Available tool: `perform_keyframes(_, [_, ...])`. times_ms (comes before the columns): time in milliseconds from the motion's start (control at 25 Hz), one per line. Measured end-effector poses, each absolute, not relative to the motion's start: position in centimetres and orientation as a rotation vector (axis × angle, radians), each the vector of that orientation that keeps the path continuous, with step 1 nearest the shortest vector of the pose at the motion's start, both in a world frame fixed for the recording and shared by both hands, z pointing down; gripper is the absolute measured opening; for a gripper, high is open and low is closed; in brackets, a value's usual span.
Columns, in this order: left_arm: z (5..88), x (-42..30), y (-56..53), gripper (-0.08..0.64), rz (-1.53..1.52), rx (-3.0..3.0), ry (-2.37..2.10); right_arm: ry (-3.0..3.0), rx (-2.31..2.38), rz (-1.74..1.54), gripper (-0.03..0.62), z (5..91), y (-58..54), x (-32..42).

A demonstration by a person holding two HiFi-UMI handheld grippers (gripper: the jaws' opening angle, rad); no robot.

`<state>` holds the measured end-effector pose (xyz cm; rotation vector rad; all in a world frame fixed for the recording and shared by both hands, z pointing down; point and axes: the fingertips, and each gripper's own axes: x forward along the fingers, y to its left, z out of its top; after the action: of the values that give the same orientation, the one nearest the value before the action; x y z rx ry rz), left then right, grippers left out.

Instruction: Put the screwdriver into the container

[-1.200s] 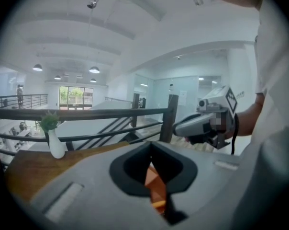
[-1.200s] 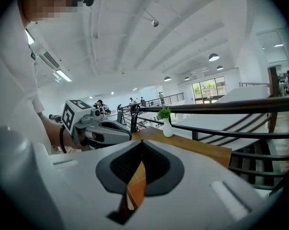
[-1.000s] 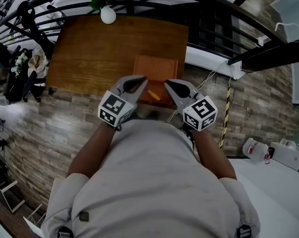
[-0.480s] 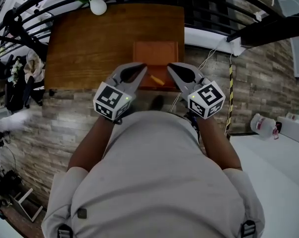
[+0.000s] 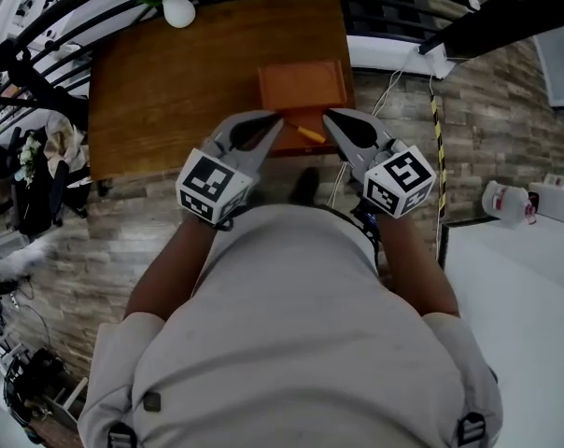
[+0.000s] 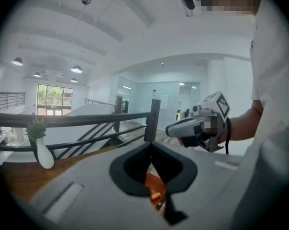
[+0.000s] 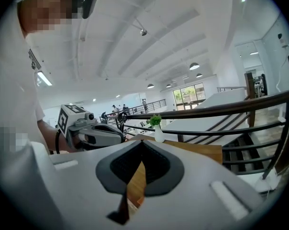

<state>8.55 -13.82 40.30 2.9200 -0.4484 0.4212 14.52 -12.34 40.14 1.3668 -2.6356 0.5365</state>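
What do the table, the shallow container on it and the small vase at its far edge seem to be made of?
The table looks like wood with a smooth brown finish, and faint grain streaks show. The container is matte orange-brown, either wood or plastic; the pictures leave that open. The vase is probably white ceramic, plain and smooth.

setting: large open-plan office or commercial hall, upper level. evidence: dark metal railing (image 7: 221,110), high white ceiling with pendant lamps (image 6: 76,69), glass partitions (image 6: 135,95), plank floor (image 5: 123,222), wooden table (image 5: 170,82) bearing a white vase (image 5: 178,11) with greenery.
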Motion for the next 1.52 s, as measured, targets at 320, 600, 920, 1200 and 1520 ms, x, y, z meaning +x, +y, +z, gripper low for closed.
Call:
perform_keyframes(320, [39.4,2.6,-10.8,0.005,0.407,2.951,-0.357,-2.612,1.464,0.541,0.008,39.5,-8.5,9.1])
perform_keyframes(600, [39.8,-1.4,-7.1,0.005,0.403,2.955,-0.268,-2.571,1.554,0.565,0.008,39.8,-4.0,5.2])
perform_keyframes(920, [40.2,-4.0,-4.4,0.005,0.402,2.969,-0.206,-2.530,1.638,0.596,0.008,40.8,0.1,2.7])
perform_keyframes(1200, [39.8,-4.6,-4.6,0.005,0.393,2.947,-0.214,-2.508,1.644,0.607,0.008,40.8,0.9,2.2])
perform_keyframes(1520, [39.5,-4.7,-4.1,0.005,0.346,2.928,-0.212,-2.510,1.639,0.625,0.008,40.8,1.1,2.2])
